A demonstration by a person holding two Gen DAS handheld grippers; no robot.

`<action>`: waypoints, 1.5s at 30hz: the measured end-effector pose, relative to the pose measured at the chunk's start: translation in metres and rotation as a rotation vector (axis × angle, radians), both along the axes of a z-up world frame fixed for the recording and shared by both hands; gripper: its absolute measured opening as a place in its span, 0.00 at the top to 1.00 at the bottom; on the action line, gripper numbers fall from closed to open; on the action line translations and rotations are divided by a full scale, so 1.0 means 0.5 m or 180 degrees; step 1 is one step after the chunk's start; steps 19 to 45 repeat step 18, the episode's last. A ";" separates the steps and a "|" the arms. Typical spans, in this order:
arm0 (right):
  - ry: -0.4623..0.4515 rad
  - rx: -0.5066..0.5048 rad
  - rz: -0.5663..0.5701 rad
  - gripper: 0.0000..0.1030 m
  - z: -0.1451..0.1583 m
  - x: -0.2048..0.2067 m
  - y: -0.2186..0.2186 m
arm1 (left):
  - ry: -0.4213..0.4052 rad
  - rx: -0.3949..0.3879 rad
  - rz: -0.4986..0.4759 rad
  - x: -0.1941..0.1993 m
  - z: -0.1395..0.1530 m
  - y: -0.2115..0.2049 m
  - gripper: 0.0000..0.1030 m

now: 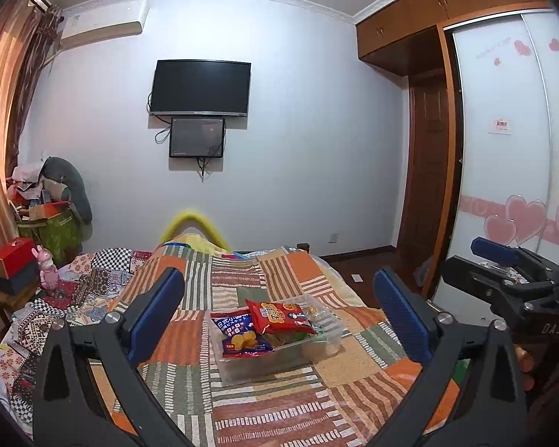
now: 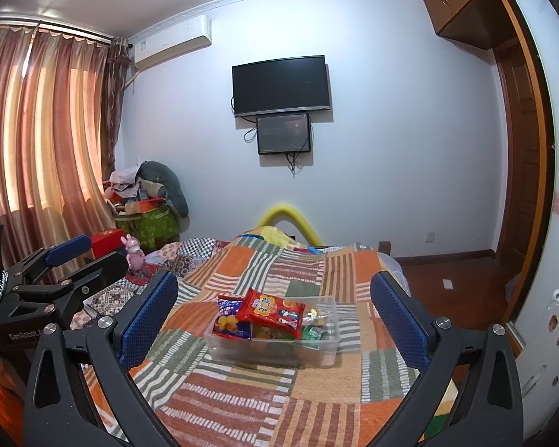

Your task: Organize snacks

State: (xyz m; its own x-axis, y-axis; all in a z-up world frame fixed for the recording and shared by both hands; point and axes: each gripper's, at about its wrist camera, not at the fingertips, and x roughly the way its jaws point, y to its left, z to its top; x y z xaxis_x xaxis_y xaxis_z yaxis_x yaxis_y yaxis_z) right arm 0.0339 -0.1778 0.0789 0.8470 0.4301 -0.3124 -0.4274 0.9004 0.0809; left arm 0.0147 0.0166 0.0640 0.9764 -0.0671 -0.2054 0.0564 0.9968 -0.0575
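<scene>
A clear plastic bin (image 1: 318, 350) (image 2: 326, 346) sits on the patchwork bed. In it lie a red snack bag (image 1: 279, 314) (image 2: 274, 311) on top, a blue chip bag (image 1: 238, 335) (image 2: 229, 322) on the left, and small green packets (image 2: 313, 333) on the right. My left gripper (image 1: 279, 320) is open and empty, held back from the bin. My right gripper (image 2: 274, 320) is open and empty, also short of the bin. The right gripper shows at the right edge of the left wrist view (image 1: 510, 264); the left gripper shows at the left of the right wrist view (image 2: 78, 257).
The patchwork quilt (image 1: 279, 402) (image 2: 242, 402) covers the bed. A pink toy rabbit (image 1: 48, 272) (image 2: 132, 253) and a red box (image 1: 13, 257) stand at the left. Clutter piles in the far left corner (image 2: 149, 208). A wardrobe (image 1: 503, 149) is at the right.
</scene>
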 end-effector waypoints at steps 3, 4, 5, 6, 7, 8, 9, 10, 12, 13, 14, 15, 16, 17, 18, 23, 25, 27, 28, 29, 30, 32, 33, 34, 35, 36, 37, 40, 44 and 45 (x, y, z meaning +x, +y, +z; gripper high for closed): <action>0.0000 -0.0005 0.0000 0.00 -0.002 0.000 0.001 | 0.0004 -0.0005 -0.0004 0.001 0.000 0.000 0.00; 0.0001 -0.0004 0.0000 0.00 -0.002 0.000 0.001 | 0.0003 -0.0004 -0.0007 0.000 0.000 0.000 0.00; 0.0006 -0.0003 -0.0001 0.00 -0.001 0.001 0.000 | 0.0005 -0.0004 -0.0009 0.001 0.000 -0.001 0.00; 0.0010 -0.0003 -0.0002 0.00 -0.002 0.002 0.000 | 0.0008 -0.0006 -0.0012 0.001 -0.001 0.000 0.00; 0.0013 -0.0005 -0.0004 0.00 -0.002 0.003 0.000 | 0.0010 -0.0007 -0.0012 0.001 -0.001 -0.001 0.00; 0.0016 -0.0006 -0.0008 0.00 -0.002 0.003 -0.001 | 0.0013 -0.0008 -0.0012 0.002 -0.002 -0.002 0.00; 0.0020 -0.0007 -0.0009 0.00 -0.003 0.004 -0.001 | 0.0016 -0.0008 -0.0019 0.001 -0.001 0.000 0.00; 0.0024 -0.0006 -0.0010 0.00 -0.003 0.004 -0.002 | 0.0019 -0.0007 -0.0023 0.001 -0.002 -0.001 0.00; 0.0031 -0.0004 -0.0012 0.00 -0.003 0.005 -0.003 | 0.0031 -0.0002 -0.0030 0.001 -0.003 -0.002 0.00; 0.0033 -0.0004 -0.0015 0.00 -0.002 0.005 -0.004 | 0.0038 0.0000 -0.0035 0.002 -0.004 -0.002 0.00; 0.0037 -0.0004 -0.0016 0.00 -0.003 0.005 -0.005 | 0.0041 0.0001 -0.0037 0.003 -0.004 -0.002 0.00; 0.0040 -0.0007 -0.0020 0.00 -0.004 0.005 -0.003 | 0.0036 0.0003 -0.0037 0.003 -0.005 -0.002 0.00; 0.0044 -0.0009 -0.0024 0.00 -0.004 0.005 -0.002 | 0.0035 0.0009 -0.0034 0.004 -0.005 -0.003 0.00; 0.0049 -0.0012 -0.0025 0.00 -0.005 0.006 0.000 | 0.0039 0.0013 -0.0033 0.004 -0.006 -0.004 0.00; 0.0055 -0.0015 -0.0027 0.00 -0.006 0.007 -0.001 | 0.0050 0.0012 -0.0034 0.005 -0.007 -0.004 0.00; 0.0055 -0.0015 -0.0027 0.00 -0.006 0.007 -0.001 | 0.0050 0.0012 -0.0034 0.005 -0.007 -0.004 0.00; 0.0055 -0.0015 -0.0027 0.00 -0.006 0.007 -0.001 | 0.0050 0.0012 -0.0034 0.005 -0.007 -0.004 0.00; 0.0055 -0.0015 -0.0027 0.00 -0.006 0.007 -0.001 | 0.0050 0.0012 -0.0034 0.005 -0.007 -0.004 0.00; 0.0055 -0.0015 -0.0027 0.00 -0.006 0.007 -0.001 | 0.0050 0.0012 -0.0034 0.005 -0.007 -0.004 0.00; 0.0055 -0.0015 -0.0027 0.00 -0.006 0.007 -0.001 | 0.0050 0.0012 -0.0034 0.005 -0.007 -0.004 0.00; 0.0055 -0.0015 -0.0027 0.00 -0.006 0.007 -0.001 | 0.0050 0.0012 -0.0034 0.005 -0.007 -0.004 0.00; 0.0055 -0.0015 -0.0027 0.00 -0.006 0.007 -0.001 | 0.0050 0.0012 -0.0034 0.005 -0.007 -0.004 0.00; 0.0055 -0.0015 -0.0027 0.00 -0.006 0.007 -0.001 | 0.0050 0.0012 -0.0034 0.005 -0.007 -0.004 0.00; 0.0055 -0.0015 -0.0027 0.00 -0.006 0.007 -0.001 | 0.0050 0.0012 -0.0034 0.005 -0.007 -0.004 0.00; 0.0055 -0.0015 -0.0027 0.00 -0.006 0.007 -0.001 | 0.0050 0.0012 -0.0034 0.005 -0.007 -0.004 0.00; 0.0055 -0.0015 -0.0027 0.00 -0.006 0.007 -0.001 | 0.0050 0.0012 -0.0034 0.005 -0.007 -0.004 0.00; 0.0055 -0.0015 -0.0027 0.00 -0.006 0.007 -0.001 | 0.0050 0.0012 -0.0034 0.005 -0.007 -0.004 0.00; 0.0055 -0.0015 -0.0027 0.00 -0.006 0.007 -0.001 | 0.0050 0.0012 -0.0034 0.005 -0.007 -0.004 0.00; 0.0055 -0.0015 -0.0027 0.00 -0.006 0.007 -0.001 | 0.0050 0.0012 -0.0034 0.005 -0.007 -0.004 0.00; 0.0055 -0.0015 -0.0027 0.00 -0.006 0.007 -0.001 | 0.0050 0.0012 -0.0034 0.005 -0.007 -0.004 0.00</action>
